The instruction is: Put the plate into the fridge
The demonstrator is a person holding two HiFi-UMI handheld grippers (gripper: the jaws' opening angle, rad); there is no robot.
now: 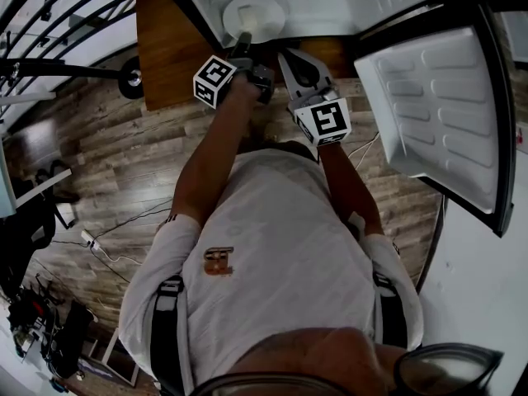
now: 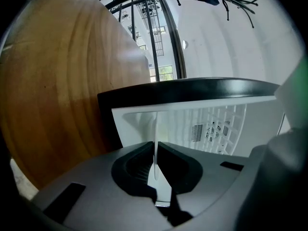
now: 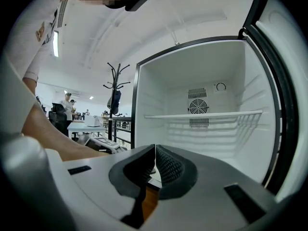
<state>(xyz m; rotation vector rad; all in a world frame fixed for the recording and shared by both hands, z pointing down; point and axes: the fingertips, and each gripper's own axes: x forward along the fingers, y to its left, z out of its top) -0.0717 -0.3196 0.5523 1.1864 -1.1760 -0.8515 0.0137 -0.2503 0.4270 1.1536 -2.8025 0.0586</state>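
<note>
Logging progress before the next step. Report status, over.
Left gripper shut on plate; right gripper shut, empty. Plate at fridge mouth, held by its rim. Door open, way in looks clear.

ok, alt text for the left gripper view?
The left tongs are shut on the rim of a round white plate, which shows edge-on as a thin upright line. Beyond it is the open white fridge with its black frame and a fan vent at the back. A brown wooden panel fills the left.
</note>
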